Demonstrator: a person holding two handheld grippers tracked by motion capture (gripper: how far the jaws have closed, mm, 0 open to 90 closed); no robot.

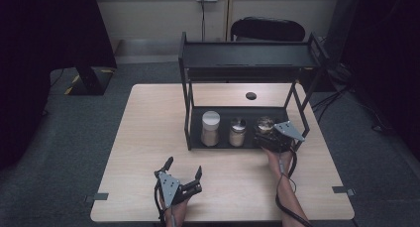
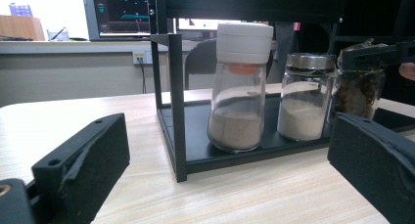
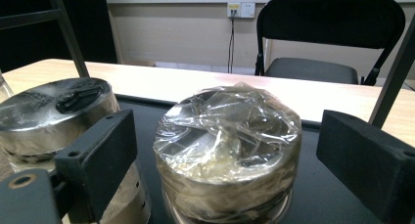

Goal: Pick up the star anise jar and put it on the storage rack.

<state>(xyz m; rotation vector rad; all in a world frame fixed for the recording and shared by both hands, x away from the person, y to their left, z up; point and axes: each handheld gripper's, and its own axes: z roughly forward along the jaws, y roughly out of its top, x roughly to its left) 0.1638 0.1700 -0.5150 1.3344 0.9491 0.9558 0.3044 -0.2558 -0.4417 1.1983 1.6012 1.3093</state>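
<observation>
right gripper (image 3: 215, 150) jaws apart around round film-wrapped jar (image 3: 227, 150) | left gripper (image 2: 235, 170) jaws apart

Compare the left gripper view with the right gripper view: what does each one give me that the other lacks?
Left gripper view alone: the white-capped jar of tan powder standing at the near end of the rack's bottom shelf, the jars' side walls and fill levels, and a monitor behind.

Right gripper view alone: the plastic-wrapped lid from above, sitting between the open right tongs without touching them, and a folding chair.

Shared: the metal-lidded jar, the wrapped jar, the black shelf and the wooden table.
</observation>
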